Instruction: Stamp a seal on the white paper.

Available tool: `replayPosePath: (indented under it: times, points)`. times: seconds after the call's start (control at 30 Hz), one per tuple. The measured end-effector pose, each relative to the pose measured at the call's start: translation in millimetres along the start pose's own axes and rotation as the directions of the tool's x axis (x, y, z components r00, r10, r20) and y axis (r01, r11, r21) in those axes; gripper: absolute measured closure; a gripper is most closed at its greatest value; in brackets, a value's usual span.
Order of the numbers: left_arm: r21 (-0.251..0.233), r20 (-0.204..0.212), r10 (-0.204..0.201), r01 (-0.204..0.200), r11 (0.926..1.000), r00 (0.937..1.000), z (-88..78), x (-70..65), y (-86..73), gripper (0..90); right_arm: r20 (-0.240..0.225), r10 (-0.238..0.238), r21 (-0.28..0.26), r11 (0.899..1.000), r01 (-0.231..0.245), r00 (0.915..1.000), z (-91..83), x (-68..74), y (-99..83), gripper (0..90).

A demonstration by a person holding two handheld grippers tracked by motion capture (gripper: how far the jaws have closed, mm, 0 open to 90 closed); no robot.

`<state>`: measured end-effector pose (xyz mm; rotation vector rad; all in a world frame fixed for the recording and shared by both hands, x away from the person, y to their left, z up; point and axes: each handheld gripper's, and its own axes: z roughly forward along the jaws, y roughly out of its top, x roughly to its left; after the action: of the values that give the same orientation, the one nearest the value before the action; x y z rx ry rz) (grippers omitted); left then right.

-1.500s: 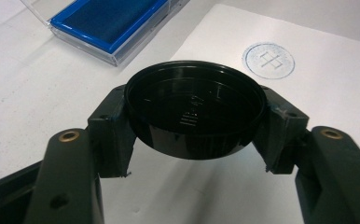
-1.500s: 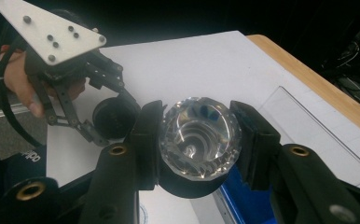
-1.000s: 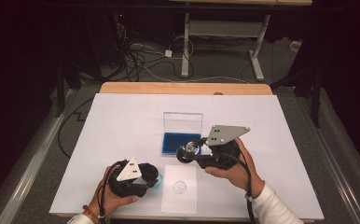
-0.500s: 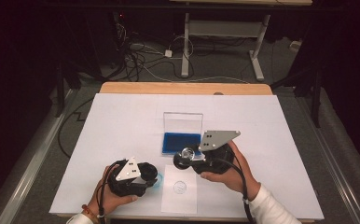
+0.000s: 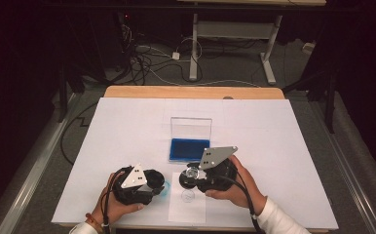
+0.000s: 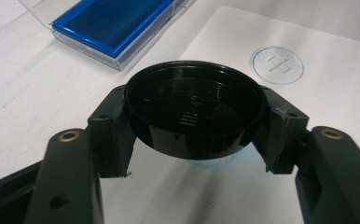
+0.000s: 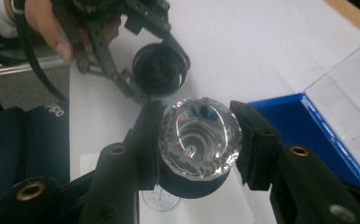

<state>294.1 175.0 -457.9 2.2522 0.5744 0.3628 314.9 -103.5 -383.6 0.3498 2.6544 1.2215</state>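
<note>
Clearly the work is stamping: the right gripper point(image 5: 192, 176) has its fingers point(image 7: 146, 135) clamped on a stamp with a faceted crystal knob point(image 7: 200, 135), held just above the slip of white paper point(image 5: 187, 210) at the near edge of the desk point(image 5: 293, 146). From the high view I cannot tell whether the stamp's face is touching the sheet yet. One round blue imprint point(image 6: 276, 64) already sits on the paper, partly under the stamp in the right gripper view.

To do this step well, I would keep the stamp plumb, lower it onto a bare patch clear of that mark, press straight down without rocking, then lift straight up so the ink does not smear. The loose paper may shift or lift with the stamp.

The left gripper point(image 5: 160, 187) has its fingers closed on the stamp's black round cap point(image 6: 194, 112), held low just left of the paper. The blue ink pad point(image 5: 189, 149) lies open behind, its clear lid standing up.

As for writing, the imprint holds a character within a ring of text too small to read; embossed marks inside the cap are illegible.
</note>
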Motion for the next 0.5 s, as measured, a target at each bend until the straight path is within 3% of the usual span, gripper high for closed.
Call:
replayPosePath:
  times: [0.5]
  points:
    - [0.001, -0.010, 0.003, -0.003, 1.0000, 0.9999, -2.6, 0.1, -1.7, 36.0, -0.035, -0.017, 0.097, 0.995, 0.020, 0.9993, 21.5, 7.7, -10.1, 57.1]
